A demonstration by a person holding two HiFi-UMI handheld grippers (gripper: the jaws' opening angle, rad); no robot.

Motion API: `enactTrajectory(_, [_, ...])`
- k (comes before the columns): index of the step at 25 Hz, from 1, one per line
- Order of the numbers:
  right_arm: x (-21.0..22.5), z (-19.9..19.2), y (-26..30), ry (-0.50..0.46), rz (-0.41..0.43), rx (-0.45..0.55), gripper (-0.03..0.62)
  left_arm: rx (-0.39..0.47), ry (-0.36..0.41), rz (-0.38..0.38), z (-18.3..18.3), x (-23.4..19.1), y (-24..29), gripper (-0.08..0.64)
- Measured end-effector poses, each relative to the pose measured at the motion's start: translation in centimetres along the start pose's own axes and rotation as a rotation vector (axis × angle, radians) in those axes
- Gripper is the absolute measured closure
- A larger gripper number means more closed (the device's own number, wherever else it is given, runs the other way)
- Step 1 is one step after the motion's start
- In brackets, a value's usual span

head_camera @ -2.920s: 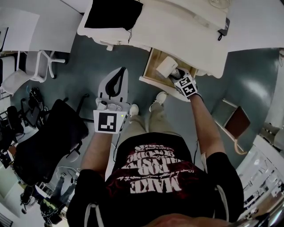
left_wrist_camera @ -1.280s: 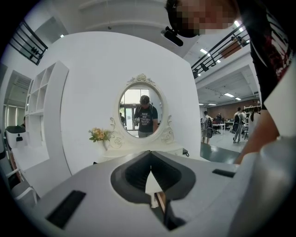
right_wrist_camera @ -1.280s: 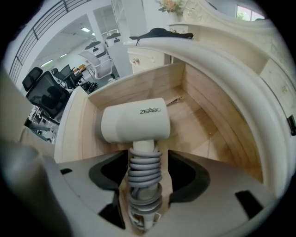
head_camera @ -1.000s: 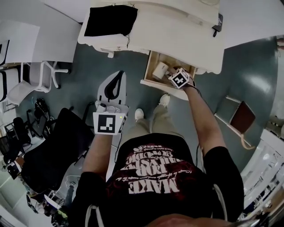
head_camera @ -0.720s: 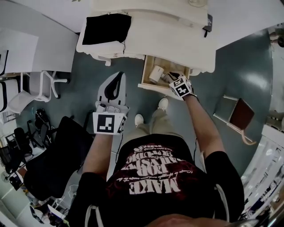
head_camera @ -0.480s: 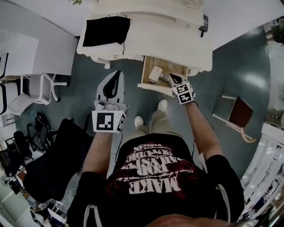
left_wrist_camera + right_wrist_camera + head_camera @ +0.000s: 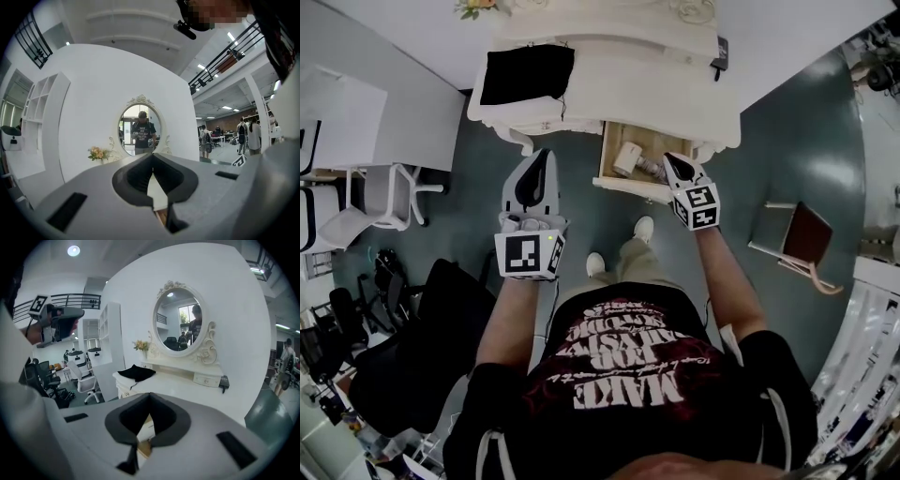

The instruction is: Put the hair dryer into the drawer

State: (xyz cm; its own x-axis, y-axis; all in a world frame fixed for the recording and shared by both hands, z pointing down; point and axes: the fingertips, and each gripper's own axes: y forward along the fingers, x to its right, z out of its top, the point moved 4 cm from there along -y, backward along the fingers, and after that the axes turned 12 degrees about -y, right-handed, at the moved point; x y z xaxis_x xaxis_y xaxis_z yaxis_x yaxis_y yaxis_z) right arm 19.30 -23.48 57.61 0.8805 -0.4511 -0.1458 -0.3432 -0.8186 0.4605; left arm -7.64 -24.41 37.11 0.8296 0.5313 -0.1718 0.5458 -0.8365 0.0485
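The white hair dryer [image 7: 628,157] lies inside the open wooden drawer [image 7: 623,185] of the white dressing table [image 7: 675,89]. My right gripper [image 7: 668,159] hangs above the drawer's right end, shut and empty, clear of the dryer. In the right gripper view its jaws [image 7: 150,397] meet with nothing between them and point slightly down over the table top. My left gripper [image 7: 544,155] is held level to the left of the drawer, over the floor. It is shut and empty too, and the left gripper view has its tips [image 7: 152,157] pointing at the oval mirror [image 7: 139,126].
A black cloth [image 7: 528,73] lies on the table's left end and a small dark device [image 7: 719,53] at its right edge. Flowers [image 7: 140,345] stand beside the mirror. A white chair [image 7: 380,192] and a black office chair [image 7: 412,328] are at the left. A brown folding frame [image 7: 806,239] is at the right.
My right gripper let go of the hair dryer in the drawer, lifted up out of it and its jaws closed. The left gripper rose a little.
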Motion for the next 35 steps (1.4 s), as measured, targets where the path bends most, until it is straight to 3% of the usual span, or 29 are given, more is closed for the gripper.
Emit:
enactTrajectory(17, [-1.3,11.1,-8.9,-0.036,-0.121,0.244,0.589,0.002,0.001,-0.105,1.1,1.6,-2.9,0.557])
enactTrajectory(26, [-2.8,14.5,-13.7,-0.046,-0.169,0.329,0.589,0.012,0.0,-0.152,1.7,2.3,-4.4,0.557])
enactTrajectory(35, [-5.3,15.7,-16.3,-0.025,-0.21,0.346,0.589,0.01,0.011,-0.188,2.4,2.3,-6.9,0.557])
